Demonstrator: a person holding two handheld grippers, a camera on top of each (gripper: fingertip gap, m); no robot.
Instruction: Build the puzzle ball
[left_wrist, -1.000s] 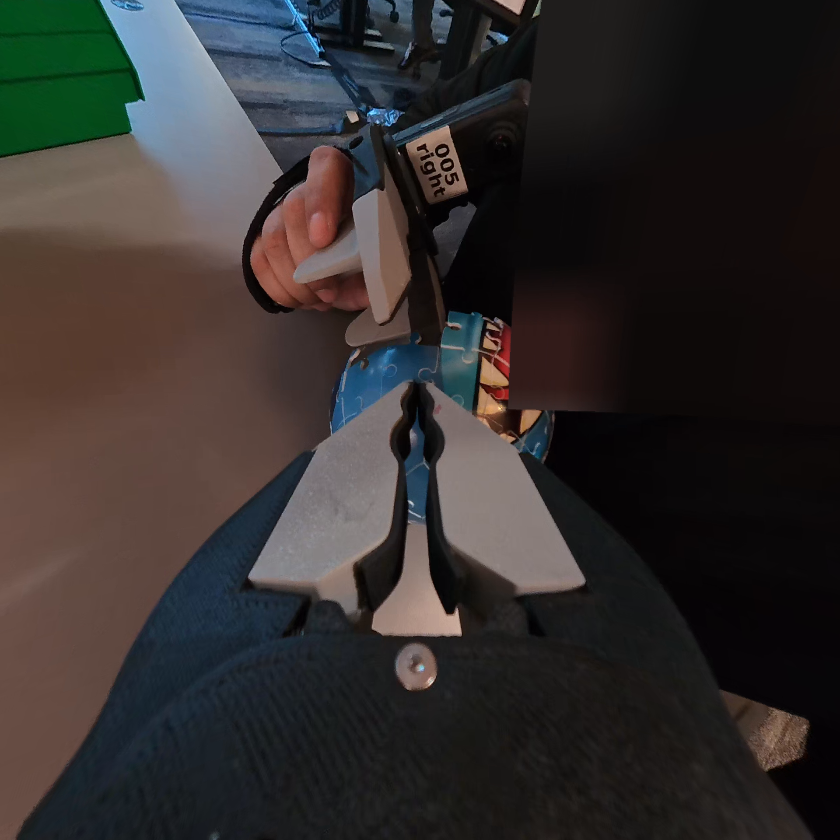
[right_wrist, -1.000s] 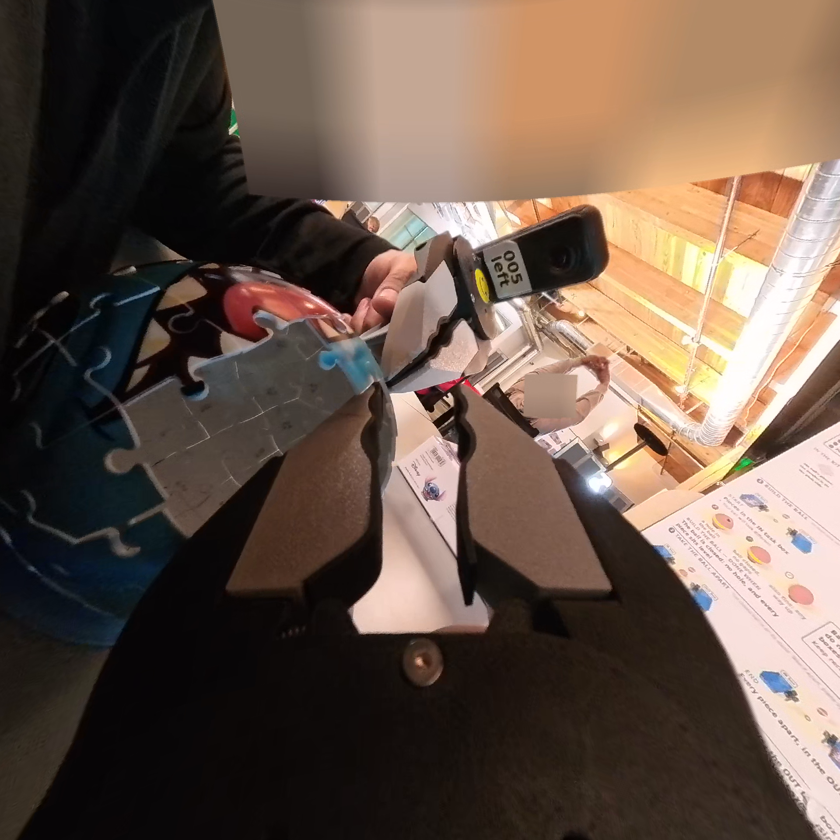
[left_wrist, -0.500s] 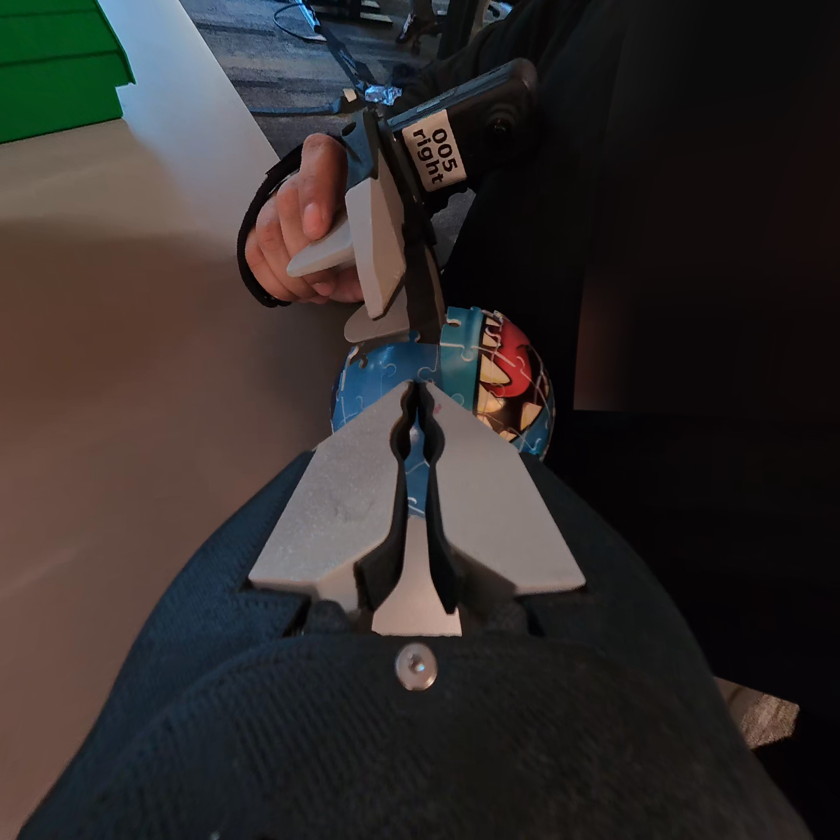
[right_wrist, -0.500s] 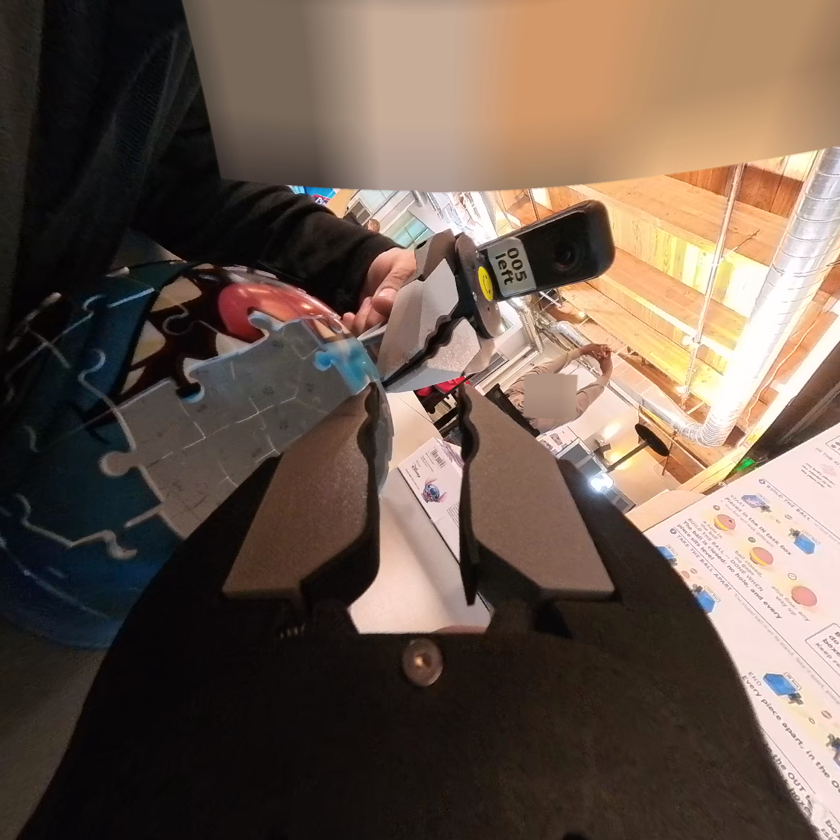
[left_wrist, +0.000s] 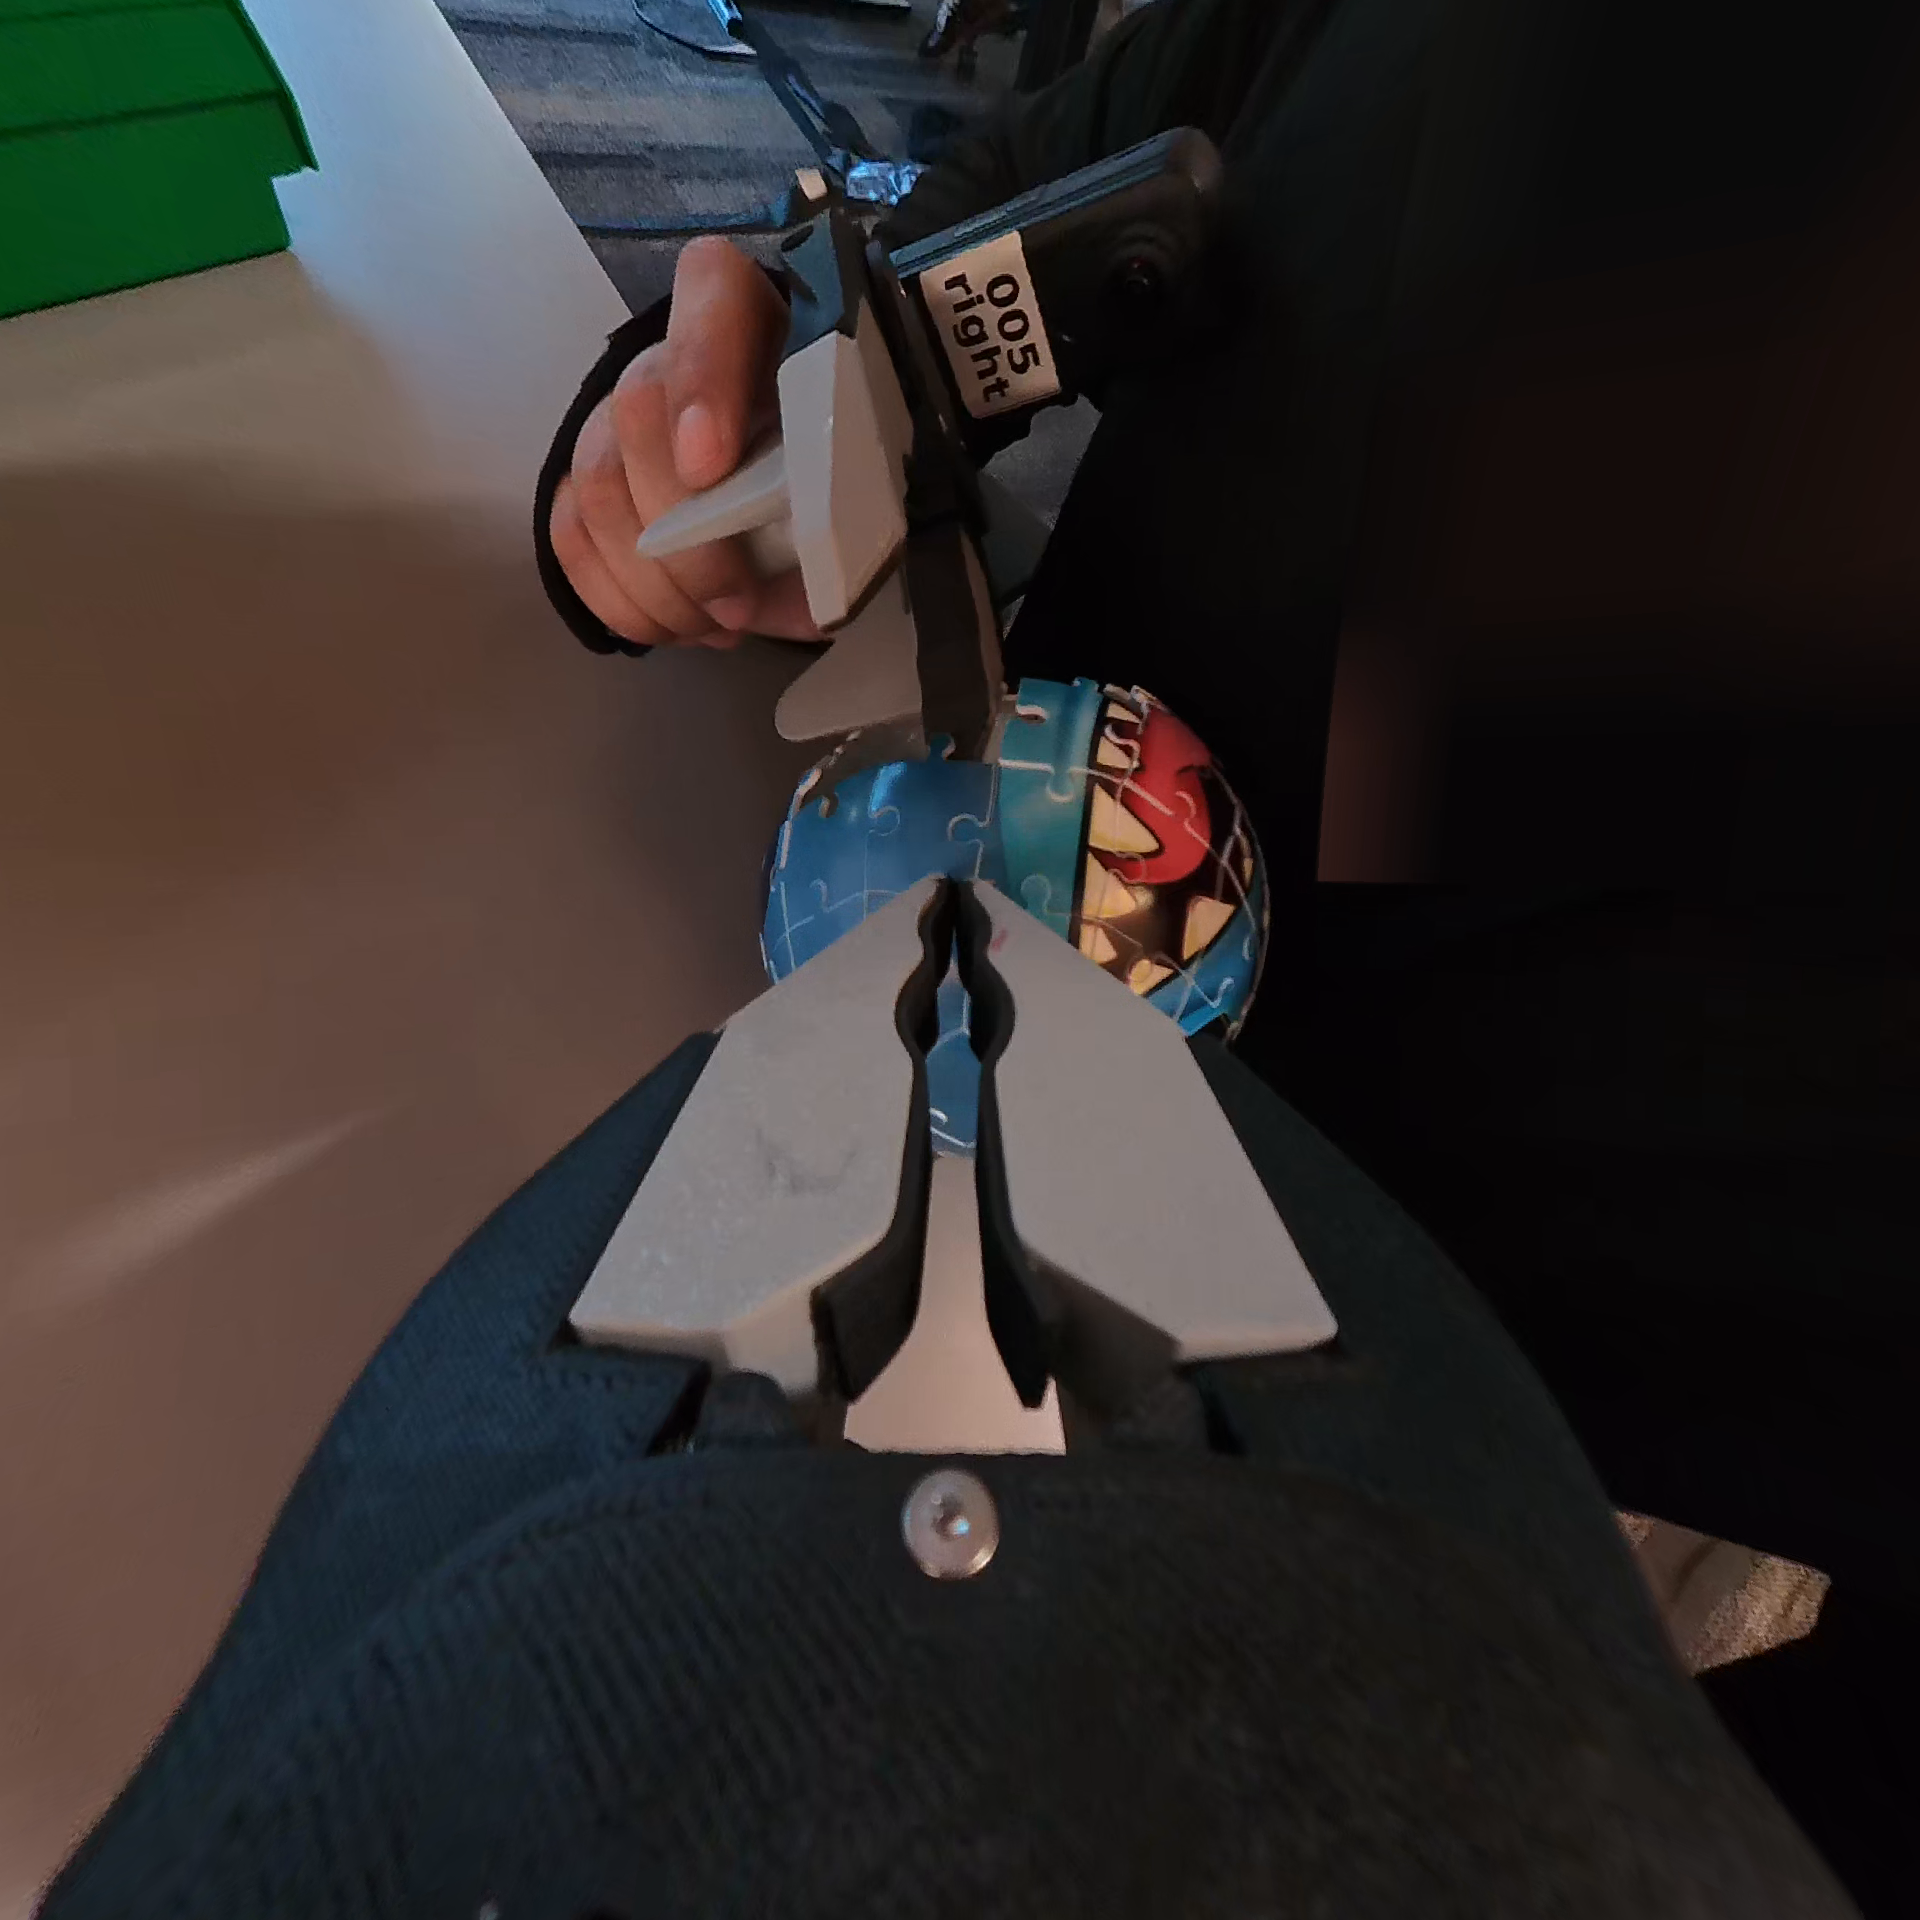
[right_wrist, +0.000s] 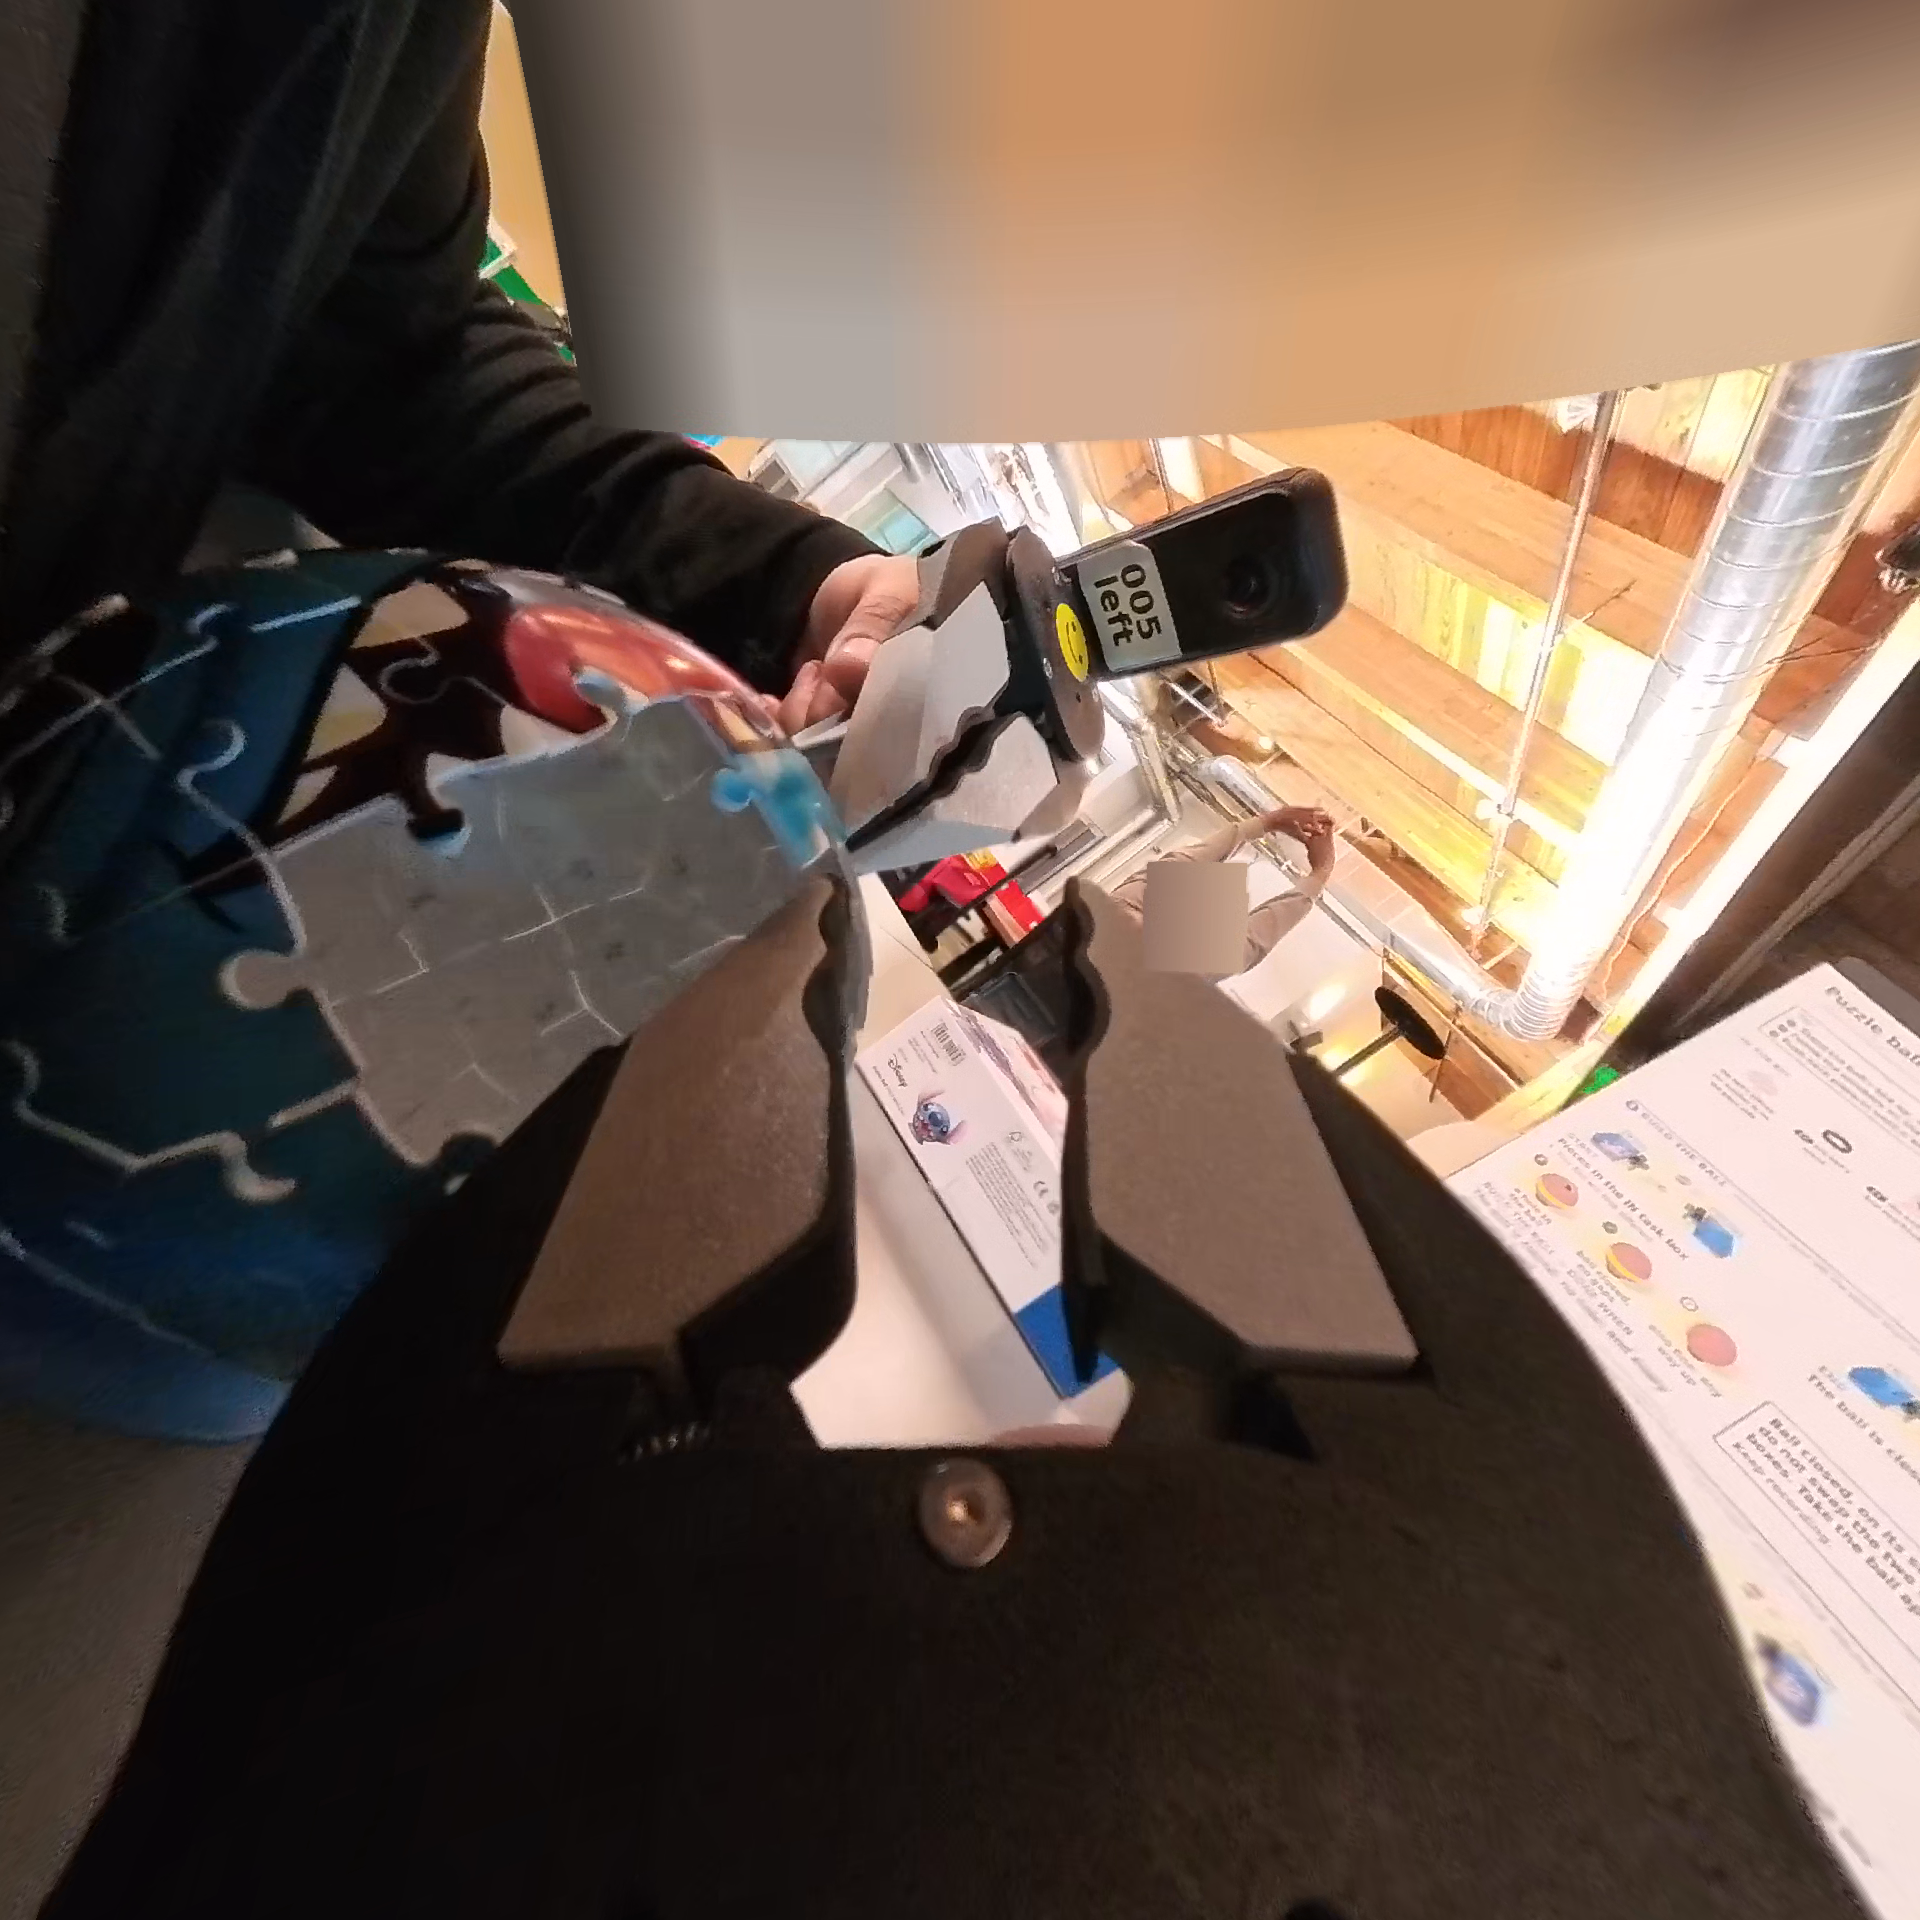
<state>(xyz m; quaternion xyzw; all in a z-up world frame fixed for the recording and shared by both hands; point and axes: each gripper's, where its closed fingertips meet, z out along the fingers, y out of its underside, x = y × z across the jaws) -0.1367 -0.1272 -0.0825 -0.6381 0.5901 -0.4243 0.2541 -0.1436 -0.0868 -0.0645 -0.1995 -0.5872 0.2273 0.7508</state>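
Observation:
The puzzle ball (left_wrist: 1049, 821) is a blue shell with a red and yellow picture, partly built, with an open gap at its top. Its grey inner side (right_wrist: 499, 935) shows in the right wrist view. My left gripper (left_wrist: 953, 891) is shut on the ball's rim and holds it off the table; it also shows in the right wrist view (right_wrist: 862, 836). My right gripper (right_wrist: 956, 904) is open and empty, its left finger against the ball's rim. In the left wrist view the right gripper (left_wrist: 894, 717) sits at the ball's top edge.
A beige table (left_wrist: 312, 831) lies to the left, with green blocks (left_wrist: 125, 135) at its far corner. A printed instruction sheet (right_wrist: 1714, 1195) and a white and blue box (right_wrist: 966, 1122) lie beyond the right gripper. A person (right_wrist: 1247, 904) stands far off.
My right gripper's jaws have spread wider while staying at the ball's rim. The left gripper has kept its hold on the ball, which has barely moved.

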